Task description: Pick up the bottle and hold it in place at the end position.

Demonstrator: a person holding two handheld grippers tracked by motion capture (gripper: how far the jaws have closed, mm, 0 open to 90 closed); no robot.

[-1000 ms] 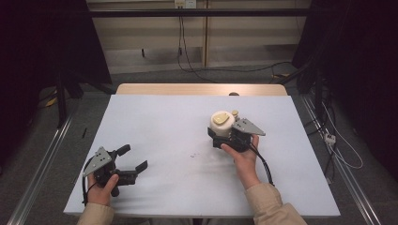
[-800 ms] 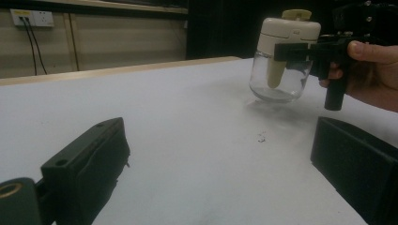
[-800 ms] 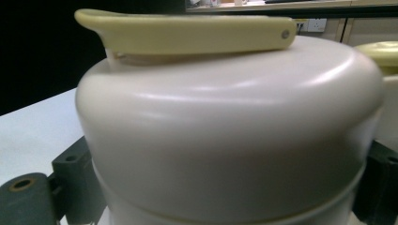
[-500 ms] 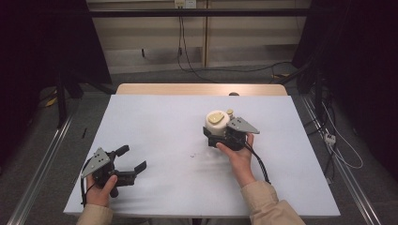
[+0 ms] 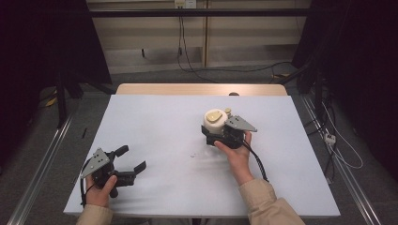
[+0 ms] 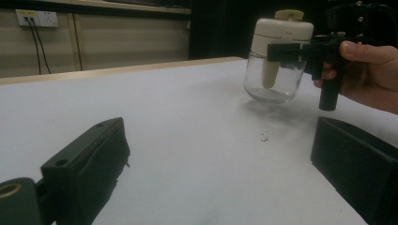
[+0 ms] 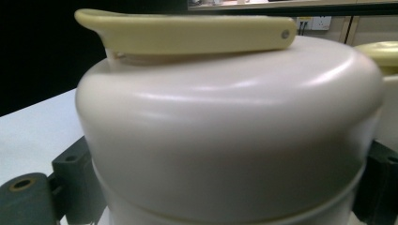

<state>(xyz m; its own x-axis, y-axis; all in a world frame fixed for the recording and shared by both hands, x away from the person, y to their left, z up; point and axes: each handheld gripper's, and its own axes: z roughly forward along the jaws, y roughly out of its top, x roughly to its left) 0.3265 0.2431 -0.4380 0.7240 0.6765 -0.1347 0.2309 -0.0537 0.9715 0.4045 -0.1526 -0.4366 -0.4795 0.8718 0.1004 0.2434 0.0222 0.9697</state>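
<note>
The right gripper [image 5: 217, 132] has its jaws clamped on the cream lid of a glass jar [image 6: 274, 75], held just above the white surface [image 5: 164, 126], right of centre. To carry it well, keep the jar upright and the squeeze steady on the lid; the glass below hangs unsupported. The left gripper [image 5: 130, 159] rests at the near left, jaws wide and holding nothing, free to steady the base.

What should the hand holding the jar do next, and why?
Probably bring the jar gently down onto the white table. The right gripper is clamped on its cream lid and the glass base seems to hang just above its shadow, while the left gripper rests open, far off.
</note>
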